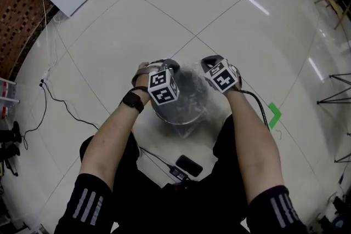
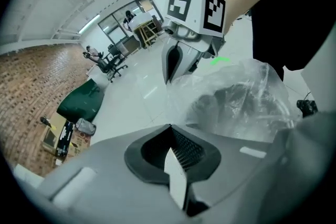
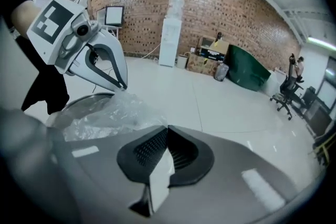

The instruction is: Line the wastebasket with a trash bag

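Jaws pressed together: left hand-held gripper [image 2: 171, 129], right hand-held gripper [image 3: 167, 129]; film pinch unclear. Risk: slick trash bag [image 2: 239, 97], if unpinched, slips off wastebasket [image 1: 176, 118] rim.

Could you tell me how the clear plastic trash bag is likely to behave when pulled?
The clear plastic trash bag looks thin and crumpled, so probably floppy and very light. Its glossy film may slip between jaws. The round dark wastebasket stands free on the floor, so a tug might shift it.
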Available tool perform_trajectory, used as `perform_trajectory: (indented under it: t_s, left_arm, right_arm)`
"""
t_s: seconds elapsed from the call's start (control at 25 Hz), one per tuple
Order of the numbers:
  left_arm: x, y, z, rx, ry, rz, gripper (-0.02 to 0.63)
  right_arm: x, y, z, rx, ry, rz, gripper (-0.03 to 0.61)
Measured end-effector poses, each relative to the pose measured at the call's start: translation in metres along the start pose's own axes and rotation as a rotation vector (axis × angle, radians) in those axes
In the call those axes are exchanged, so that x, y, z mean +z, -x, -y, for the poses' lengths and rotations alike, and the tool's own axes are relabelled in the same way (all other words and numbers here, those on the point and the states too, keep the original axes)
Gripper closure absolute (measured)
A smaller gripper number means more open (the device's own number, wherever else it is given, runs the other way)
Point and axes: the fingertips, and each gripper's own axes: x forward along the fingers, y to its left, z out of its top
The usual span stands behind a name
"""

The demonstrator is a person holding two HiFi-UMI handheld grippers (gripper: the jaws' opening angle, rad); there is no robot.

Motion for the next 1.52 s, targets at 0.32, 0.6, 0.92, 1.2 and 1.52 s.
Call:
perform_trajectory:
  t_s: [0.32,0.6,0.92,1.2,1.52]
  left_arm:
    - [-0.033,0.035,-0.030,-0.153,0.284,-0.023,0.511]
    - [-0.084,0.055,0.015,-0.496,0.569,-0.142,0.399]
    - [-0.083,0.018,0.040,-0.458,0.518,-0.157,0.394]
    - [-0.068,0.000,0.054,-0.410,0.420,-0.156,0.619]
    - [-0.106,0.038,-0.008,-0.241,0.449,-0.256,0.620]
  right_arm:
    - [0.030,0.014,0.007,-0.027,-0.031,0.124,0.571]
    - [0.029,0.023,0.014,-0.031,-0.056,0.152,0.571]
    - [0.052,0.043,0.017,0.036,-0.178,0.326,0.571]
    - [0.057,0.051,0.023,0.057,-0.256,0.388,0.571]
    - [0.034,0.023,0.026,-0.031,-0.156,0.184,0.571]
